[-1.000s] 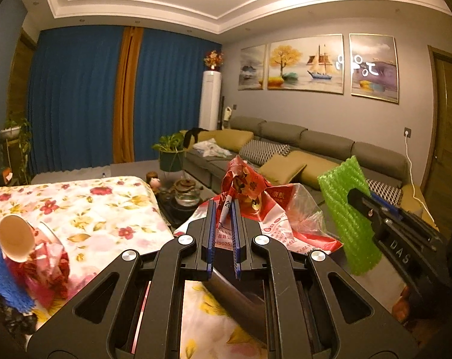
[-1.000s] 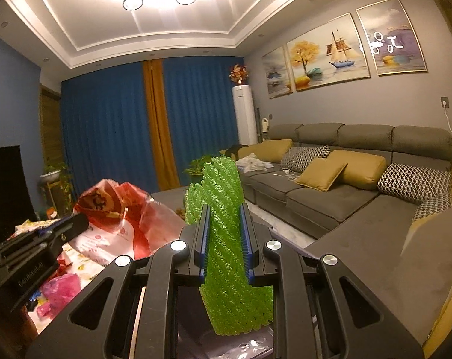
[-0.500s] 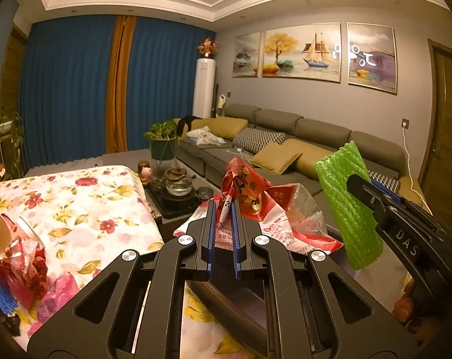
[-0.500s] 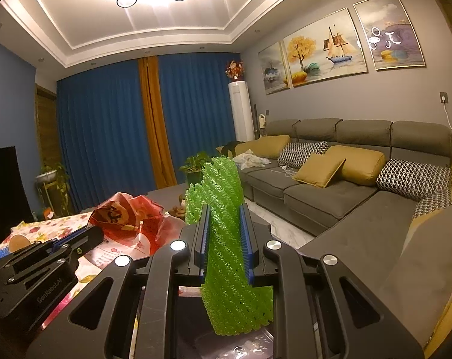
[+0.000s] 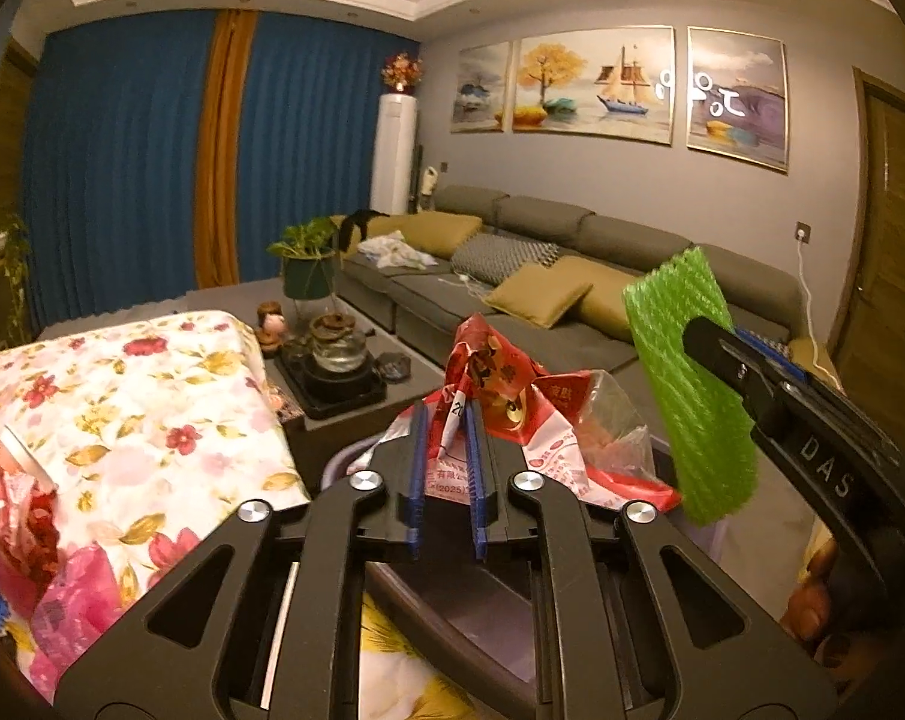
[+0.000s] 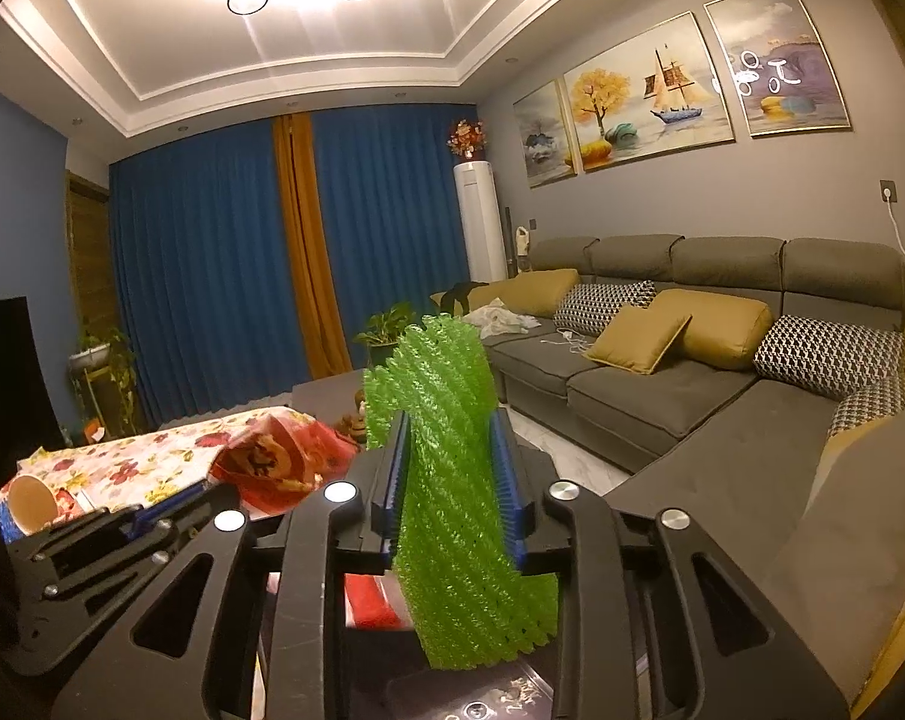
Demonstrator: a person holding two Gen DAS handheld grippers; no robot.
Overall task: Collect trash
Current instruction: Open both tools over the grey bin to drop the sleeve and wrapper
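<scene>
My left gripper (image 5: 446,468) has its jaws opening; the red-and-white plastic wrapper (image 5: 512,420) stands between the blue pads (image 5: 417,468), a gap visible on each side of the thin fold, so the pads no longer press it. The wrapper's crumpled top rises at 12 o'clock of the fingertips, and its clear-and-white body spreads toward 3 o'clock. Directly beneath it sits the pale purple trash bin (image 5: 707,534), its dark interior showing at 6 o'clock between my gripper arms. My right gripper (image 6: 449,480) is also opening its jaws; the green foam net sleeve (image 6: 452,480) stands upright between them, filling the gap, both pads touching its sides. In the left wrist view this sleeve hangs at 3 o'clock, just beside the wrapper, over the bin's far edge. The table with the floral tablecloth (image 5: 152,408) lies at 9 o'clock, carrying a paper cup (image 6: 29,501) and pink and red crumpled wrappers (image 5: 74,594) near its nearer end. The grey sofa (image 6: 662,384) runs from 1 to 3 o'clock.
</scene>
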